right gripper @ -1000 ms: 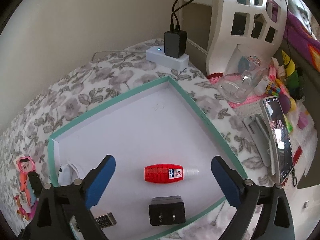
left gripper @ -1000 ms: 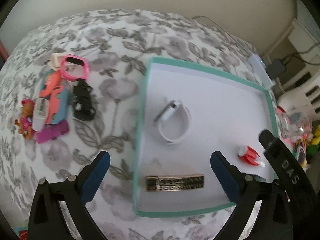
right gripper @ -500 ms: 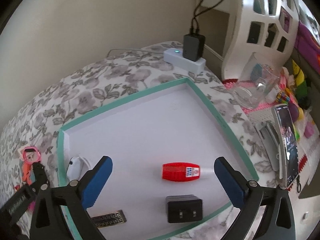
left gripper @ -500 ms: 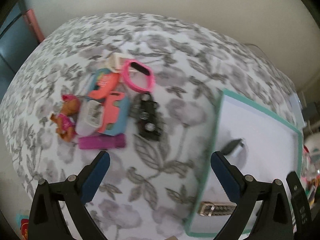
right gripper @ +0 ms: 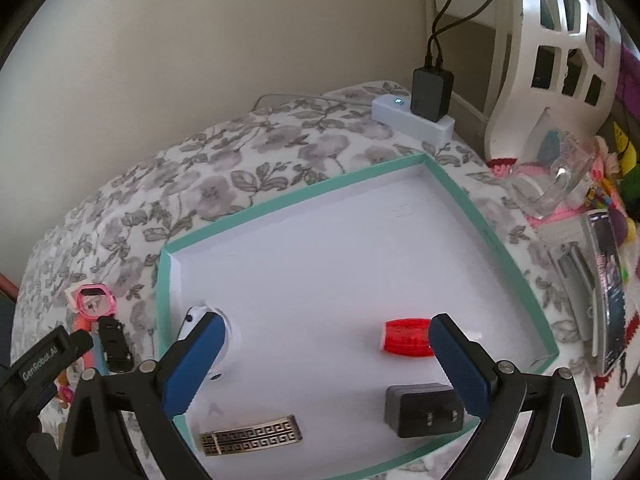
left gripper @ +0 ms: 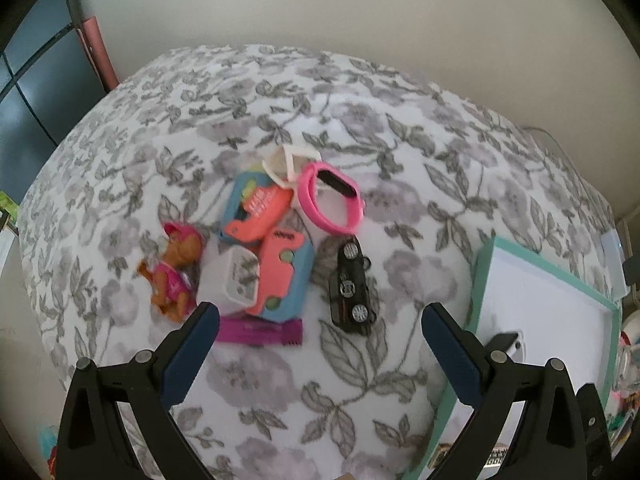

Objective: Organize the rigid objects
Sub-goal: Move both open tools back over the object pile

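Hovering our left claw (left gripper: 320,344) wide and empty over the flowered bed cover (left gripper: 360,128), we face the loose heap, a black toy car (left gripper: 351,285) nearest and a pink plastic wristband (left gripper: 332,200) beyond. Our right claw (right gripper: 324,360), wide too, holds nothing above the teal-rimmed white tray (right gripper: 280,204), where a black plug adapter (right gripper: 424,416) and red tube (right gripper: 406,343) already lie. No label there is legible.

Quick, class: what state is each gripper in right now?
Left gripper: open, holding nothing.
Right gripper: open, holding nothing.
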`<state>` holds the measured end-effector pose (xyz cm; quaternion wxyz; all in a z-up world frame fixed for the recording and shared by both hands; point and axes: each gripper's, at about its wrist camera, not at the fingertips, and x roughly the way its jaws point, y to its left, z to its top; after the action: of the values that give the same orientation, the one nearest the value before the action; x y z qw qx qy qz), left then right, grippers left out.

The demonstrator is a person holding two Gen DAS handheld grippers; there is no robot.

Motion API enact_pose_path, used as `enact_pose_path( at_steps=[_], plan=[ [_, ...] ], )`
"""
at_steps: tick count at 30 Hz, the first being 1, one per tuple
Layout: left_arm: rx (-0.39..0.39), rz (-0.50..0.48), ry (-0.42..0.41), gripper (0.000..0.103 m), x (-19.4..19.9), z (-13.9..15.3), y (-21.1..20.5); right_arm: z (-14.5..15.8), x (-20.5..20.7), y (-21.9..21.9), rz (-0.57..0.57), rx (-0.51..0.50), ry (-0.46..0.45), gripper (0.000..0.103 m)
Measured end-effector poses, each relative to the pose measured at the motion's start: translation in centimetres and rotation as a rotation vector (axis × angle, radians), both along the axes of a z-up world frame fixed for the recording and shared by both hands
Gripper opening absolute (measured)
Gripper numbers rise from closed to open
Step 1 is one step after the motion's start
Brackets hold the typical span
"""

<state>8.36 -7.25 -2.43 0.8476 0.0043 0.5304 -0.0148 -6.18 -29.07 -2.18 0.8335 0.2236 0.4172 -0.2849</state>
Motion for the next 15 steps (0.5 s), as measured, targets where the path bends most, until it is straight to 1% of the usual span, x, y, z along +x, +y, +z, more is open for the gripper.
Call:
enact_pose_path(
  at_steps=[2, 6, 12, 15],
  plan=[
    [0.003, 0.008, -0.018, 0.101, 0.3, 0.2, 0.2, -0.1, 0.0, 0.0, 0.001, 0.027, -0.016, 0.103],
    [-0.008, 0.027, -0.057, 0.101, 1.0, 0.6, 0.7, 0.3, 0.5, 0.5, 0.020, 0.001, -0.028, 0.103],
    [-0.063, 0.032, -0.068, 0.101, 2.2, 1.1, 1.4, 2.0, 2.0, 2.2, 0.060, -0.093, -0.074, 0.103],
    [-0.069, 0.041, -0.072, 0.101, 2.8, 1.1, 2.0, 2.9, 3.1, 3.2, 0.084, -0.134, -0.091, 0.103]
  ],
)
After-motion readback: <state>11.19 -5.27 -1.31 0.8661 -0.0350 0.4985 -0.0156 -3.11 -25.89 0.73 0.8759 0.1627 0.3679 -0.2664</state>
